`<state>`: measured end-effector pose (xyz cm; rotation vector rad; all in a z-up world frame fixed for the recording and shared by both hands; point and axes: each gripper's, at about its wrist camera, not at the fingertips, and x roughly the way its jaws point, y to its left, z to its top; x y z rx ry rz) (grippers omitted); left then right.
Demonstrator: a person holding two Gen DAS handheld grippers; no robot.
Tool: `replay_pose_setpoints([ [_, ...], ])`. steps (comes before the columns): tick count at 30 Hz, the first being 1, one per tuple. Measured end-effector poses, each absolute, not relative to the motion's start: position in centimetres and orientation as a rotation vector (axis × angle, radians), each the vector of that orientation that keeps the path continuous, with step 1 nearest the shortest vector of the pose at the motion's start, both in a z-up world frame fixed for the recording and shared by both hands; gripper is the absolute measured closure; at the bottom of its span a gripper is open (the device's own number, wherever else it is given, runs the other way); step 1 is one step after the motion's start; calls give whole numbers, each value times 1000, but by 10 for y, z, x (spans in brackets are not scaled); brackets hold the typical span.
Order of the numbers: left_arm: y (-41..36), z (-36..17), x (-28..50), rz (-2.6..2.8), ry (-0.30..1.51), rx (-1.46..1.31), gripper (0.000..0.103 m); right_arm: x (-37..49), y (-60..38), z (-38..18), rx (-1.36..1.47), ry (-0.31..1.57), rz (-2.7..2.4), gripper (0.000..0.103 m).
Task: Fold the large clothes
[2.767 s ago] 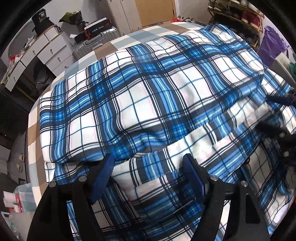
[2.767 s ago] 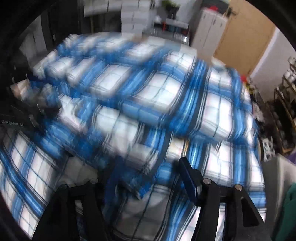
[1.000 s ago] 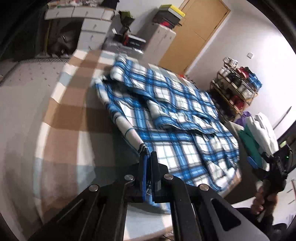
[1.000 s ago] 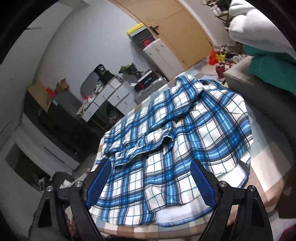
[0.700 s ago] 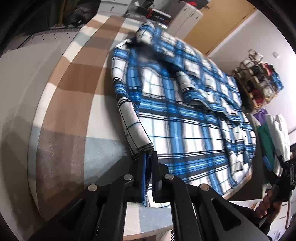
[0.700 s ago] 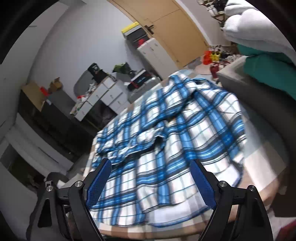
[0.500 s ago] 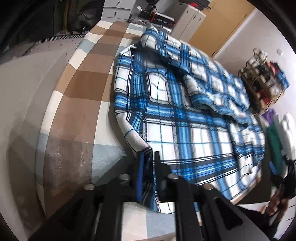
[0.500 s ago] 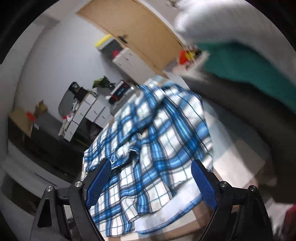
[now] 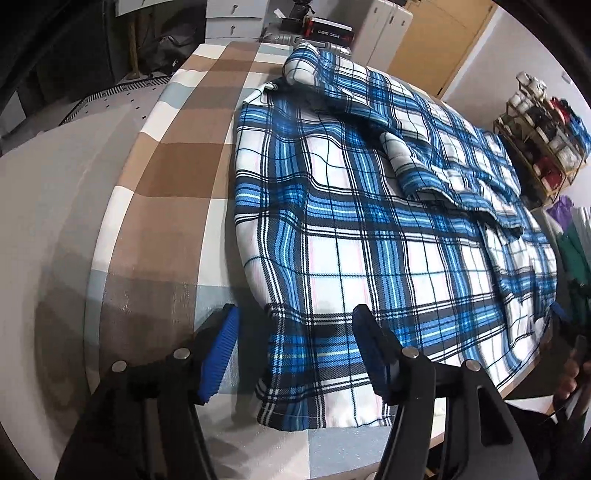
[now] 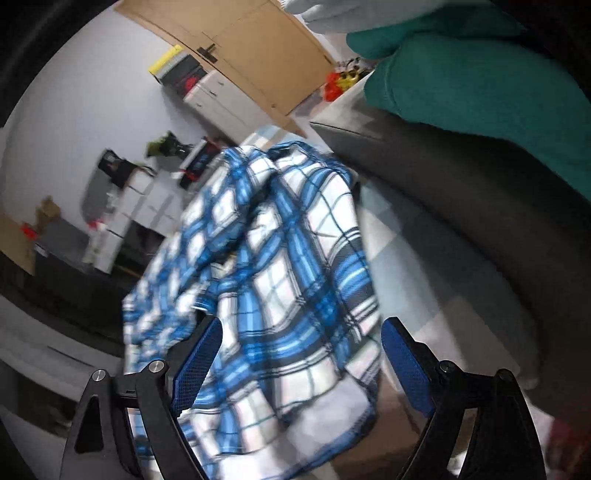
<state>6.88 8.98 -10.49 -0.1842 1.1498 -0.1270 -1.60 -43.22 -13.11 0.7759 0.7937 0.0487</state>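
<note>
One plaid shirt (image 9: 369,229), blue, white and black, lies spread over a checked bedcover (image 9: 166,192) of brown, cream and pale blue squares, and it fills the middle and right of the left wrist view. Its lower hem corner sits at the bottom centre of that frame, between the two blue-padded fingers (image 9: 218,354) of the left gripper (image 9: 295,354). Those jaws are opening, the pads stand clear of the cloth on both sides, and the corner rests loose on the bedcover. A folded sleeve (image 9: 436,158) crosses the upper right part of the shirt.

At the top of this frame stand a white set of drawers (image 9: 229,18), a silver suitcase (image 9: 280,37) with a black box on it, and a wooden door (image 9: 443,40). A shelf rack (image 9: 543,125) is at the upper right. At the far right edge a hand (image 9: 570,373) holds the other tool.

Seen from the right wrist, the picture is blurred. The right gripper (image 10: 299,365) stands wide open at the bottom of the frame with nothing pressed between its pads; the shirt (image 10: 280,266) lies beyond and between them, running up the centre. A teal garment (image 10: 480,74) fills the upper right, resting on a dark grey surface (image 10: 480,229). The door (image 10: 236,44) is at the top
</note>
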Motion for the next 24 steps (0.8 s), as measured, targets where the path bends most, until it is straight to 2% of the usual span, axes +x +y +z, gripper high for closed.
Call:
replay_pose_setpoints([
  [8, 78, -105, 70, -140, 1153, -154, 45, 2, -413, -128, 792, 773, 207, 14],
  [13, 72, -106, 69, -134, 1149, -98, 45, 19, -376, -120, 648, 800, 333, 14],
  [17, 71, -106, 68, -135, 1148, -77, 45, -2, -372, -94, 595, 731, 313, 14],
  [19, 71, -106, 68, -132, 1148, -72, 45, -11, -376, -74, 524, 724, 314, 14],
  [22, 69, -106, 67, -132, 1151, -51, 45, -11, -378, -49, 323, 811, 226, 14],
  [24, 68, -107, 66, -133, 1153, -39, 45, -16, -374, -39, 110, 868, 95, 15],
])
